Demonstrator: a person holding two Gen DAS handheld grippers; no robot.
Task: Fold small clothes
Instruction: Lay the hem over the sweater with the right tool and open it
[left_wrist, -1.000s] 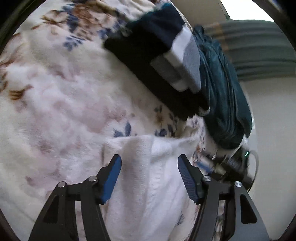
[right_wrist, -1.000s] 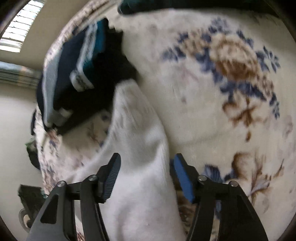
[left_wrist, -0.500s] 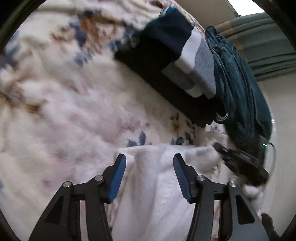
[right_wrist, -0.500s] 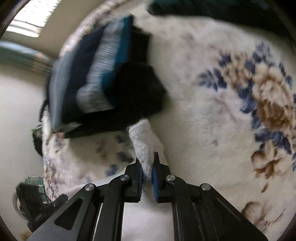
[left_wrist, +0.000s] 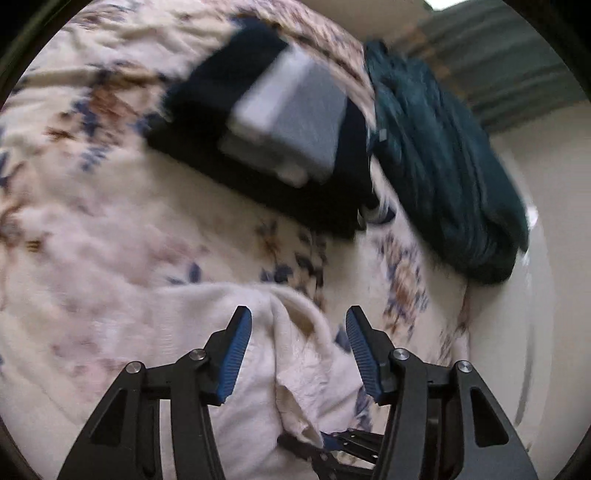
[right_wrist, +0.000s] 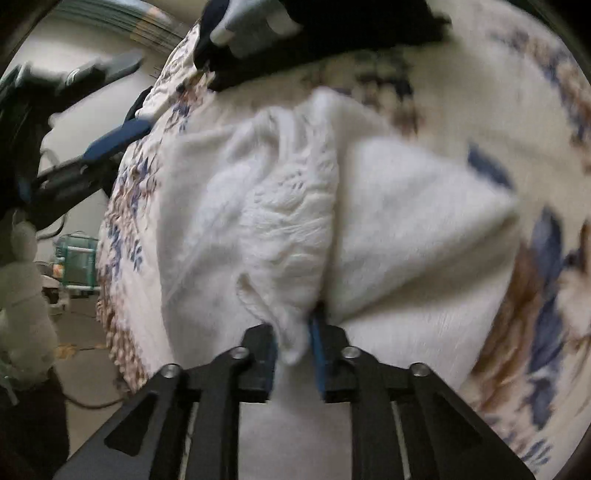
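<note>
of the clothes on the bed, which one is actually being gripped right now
The white garment. The right gripper is shut on a fold of it; the folded dark stack and the teal garment lie untouched farther back.

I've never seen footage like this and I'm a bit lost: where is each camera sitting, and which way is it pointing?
Left wrist: sits on the left gripper, looking forward along its open blue-padded fingers, over the crumpled white fleecy garment toward the stack of folded dark clothes on the floral fleece blanket.
Right wrist: sits on the right gripper, looking along fingers shut on the same garment; the left gripper shows at far left.
Shared: garment, blanket, dark stack.
</note>
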